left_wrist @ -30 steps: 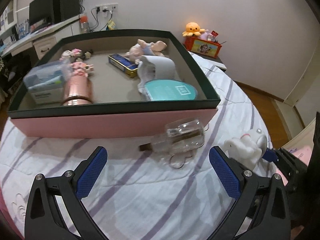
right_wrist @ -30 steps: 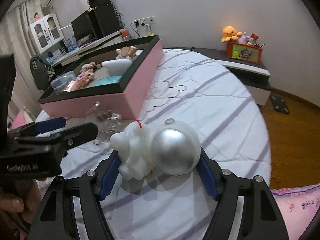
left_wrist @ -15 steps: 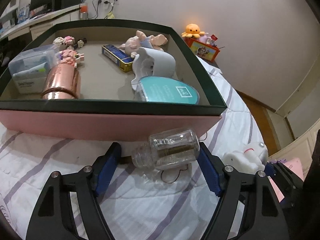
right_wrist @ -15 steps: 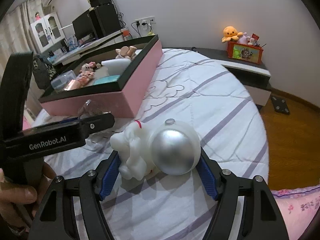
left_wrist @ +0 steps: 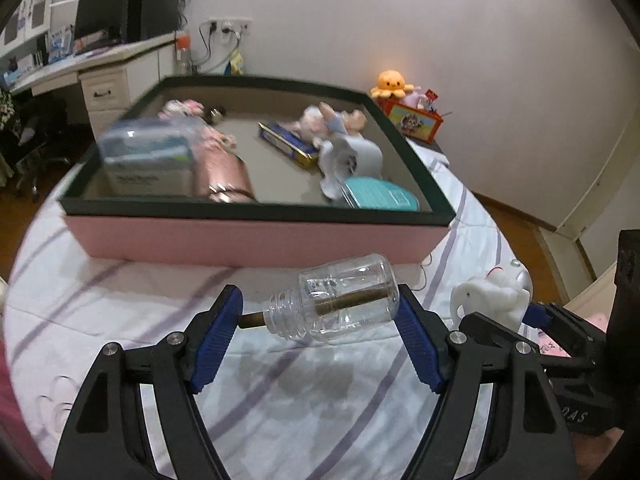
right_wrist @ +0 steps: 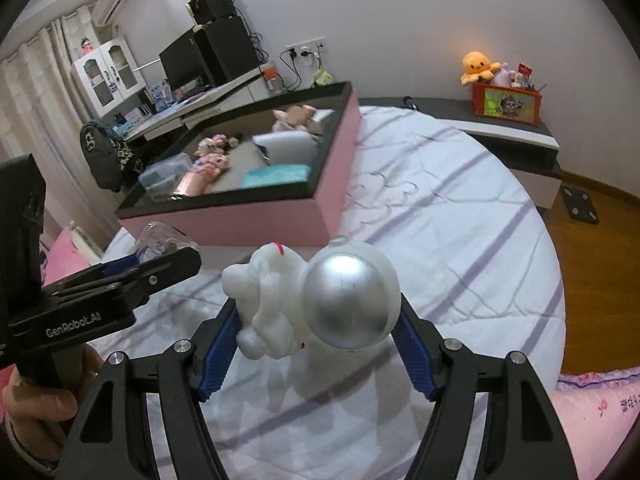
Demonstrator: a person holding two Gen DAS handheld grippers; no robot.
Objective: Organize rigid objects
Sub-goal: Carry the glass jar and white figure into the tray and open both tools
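Above bedspread (left_wrist: pixel 120 300), both grippers hold objects aloft, level.

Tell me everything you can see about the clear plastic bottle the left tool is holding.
The clear plastic bottle is transparent, uncapped, with a threaded neck pointing left. It lies sideways, lifted off the striped bedsheet, clamped between the left tool's blue pads. A brownish stick sits inside it and pokes out through the mouth. It hangs just in front of the pink box.
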